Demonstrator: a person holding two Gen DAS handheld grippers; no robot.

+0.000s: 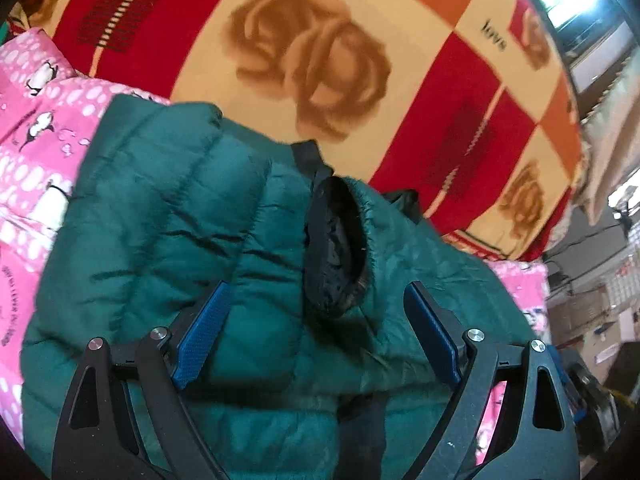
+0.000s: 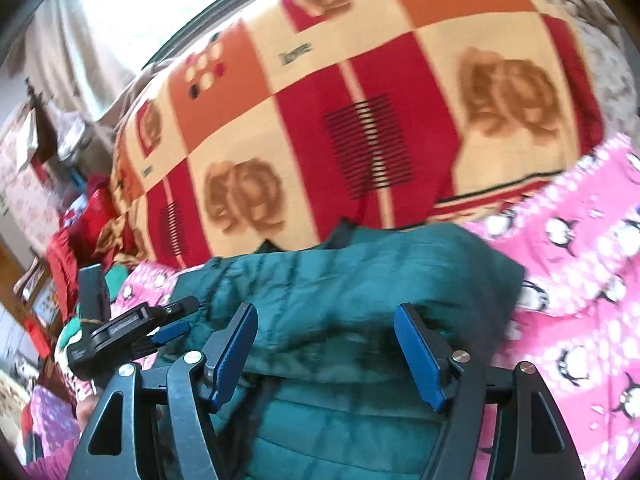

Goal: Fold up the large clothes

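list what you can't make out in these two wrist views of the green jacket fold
- Near hem of the green puffer jacket: left wrist view, cut off by the bottom edge and the left claw.
- Inside of the sleeve cuff: same view, too dark.
- Bedding under the jacket: covered by it in both views.
- Jacket quilting: right wrist view, motion-blurred beyond the right claw.
- Small word on the patterned blanket: blurred.

Home bedroom: bed with rose-print blanket [image 2: 360,100], pink penguin quilt [image 2: 580,300], curtained window [image 2: 120,20] behind.
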